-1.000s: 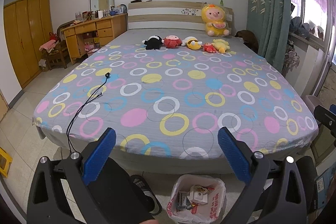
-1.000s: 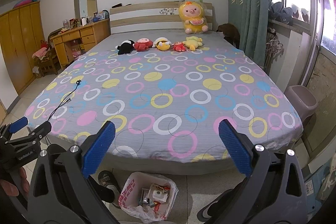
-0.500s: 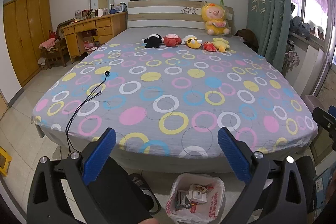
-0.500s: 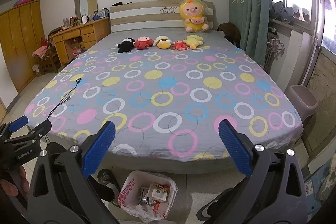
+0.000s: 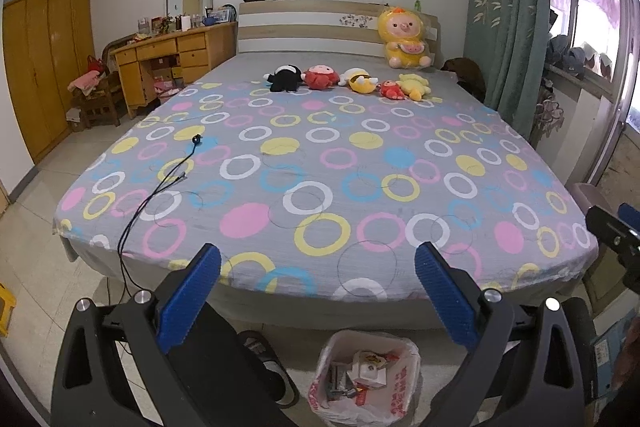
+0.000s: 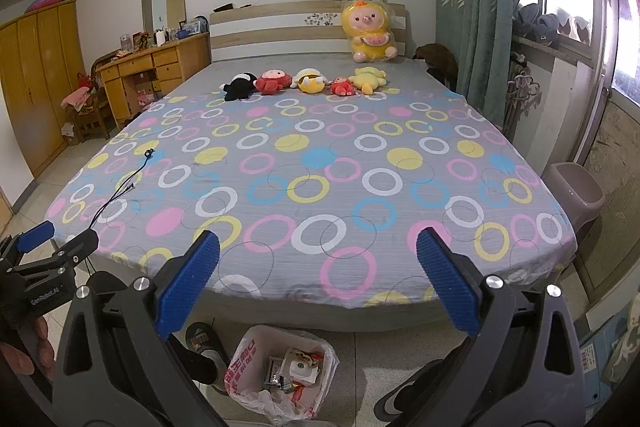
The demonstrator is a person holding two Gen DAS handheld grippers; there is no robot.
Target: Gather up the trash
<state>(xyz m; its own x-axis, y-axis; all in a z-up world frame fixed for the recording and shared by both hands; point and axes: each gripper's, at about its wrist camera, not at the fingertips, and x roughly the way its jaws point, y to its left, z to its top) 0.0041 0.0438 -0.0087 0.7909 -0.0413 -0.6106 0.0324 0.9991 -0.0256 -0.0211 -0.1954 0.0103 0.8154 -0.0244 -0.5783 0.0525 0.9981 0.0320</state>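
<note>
— So where was the trash bag point(image 5: 366, 375)?
— On the floor at the foot of the bed point(image 5: 320, 167), standing with its mouth open upward, wrappers and small boxes inside. No clear long axis; it sagged roundish.
— And the tongs?
— Left gripper point(image 5: 318, 267) above it, blue fingers spread wide, nothing between them. Right gripper point(image 6: 318, 265) likewise apart and empty.
— Anything nearby?
— A sandal point(image 6: 204, 341) just beside the bag; a black cable point(image 5: 160, 183) trailed off the bed's left edge.

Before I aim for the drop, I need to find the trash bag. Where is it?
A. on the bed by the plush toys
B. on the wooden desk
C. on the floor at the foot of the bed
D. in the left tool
C: the white trash bag sits open on the floor tiles below the foot of the bed, with boxes and wrappers inside, and both tools are open and empty.
</note>
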